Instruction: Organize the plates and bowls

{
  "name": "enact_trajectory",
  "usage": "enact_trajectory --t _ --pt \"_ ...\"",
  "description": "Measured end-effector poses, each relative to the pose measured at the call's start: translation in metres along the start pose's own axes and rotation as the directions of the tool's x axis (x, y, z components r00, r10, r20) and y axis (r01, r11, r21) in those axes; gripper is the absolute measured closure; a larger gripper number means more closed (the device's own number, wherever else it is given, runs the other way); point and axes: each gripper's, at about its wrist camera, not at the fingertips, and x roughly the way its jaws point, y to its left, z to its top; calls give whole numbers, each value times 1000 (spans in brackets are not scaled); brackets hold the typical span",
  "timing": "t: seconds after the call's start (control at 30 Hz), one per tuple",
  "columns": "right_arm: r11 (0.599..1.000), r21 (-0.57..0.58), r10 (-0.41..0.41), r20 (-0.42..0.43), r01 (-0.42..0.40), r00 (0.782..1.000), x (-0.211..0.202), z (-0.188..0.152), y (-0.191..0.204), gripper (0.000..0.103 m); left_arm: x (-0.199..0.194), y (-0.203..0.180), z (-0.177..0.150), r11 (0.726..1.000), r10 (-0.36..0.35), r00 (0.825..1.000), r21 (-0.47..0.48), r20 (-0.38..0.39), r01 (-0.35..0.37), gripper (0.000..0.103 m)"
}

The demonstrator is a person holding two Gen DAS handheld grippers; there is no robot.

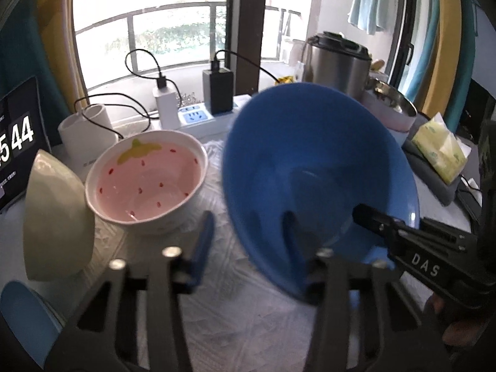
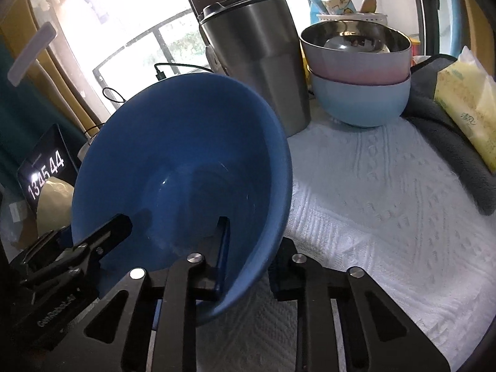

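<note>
The deep blue round bowl [image 2: 183, 167] is held tilted above the white textured cloth [image 2: 387, 217], gripped at its near rim by both tools. The right gripper [image 2: 251, 266] is clamped on the rim wall, one finger inside and one outside. The left gripper [image 1: 257, 257] is seen with one finger at the rim and the other standing apart; whether it presses cannot be told. A pink strawberry-patterned ceramic bowl [image 1: 145, 183] rests on the cloth just beside.
</note>
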Motion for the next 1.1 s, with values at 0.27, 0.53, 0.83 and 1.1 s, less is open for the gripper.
enact_trajectory --t 0.27,0.53,0.83,1.1 --pt "1000 -13 -8 16 8 1000 -7 -2 3 90 -6 -1 -1 1000 -13 1000 -5 -5 13 76" --pt "1000 -16 -2 33 2 999 -25 -5 8 90 -27 -1 -6 1000 -13 1000 4 22 13 76" --pt "1000 -16 9 43 -8 999 -42 -12 16 89 -51 6 -13 999 -25 999 -20 31 26 76" --pt "999 -29 14 55 -12 998 -61 -21 28 89 -72 10 -25 999 -30 999 -32 42 31 76"
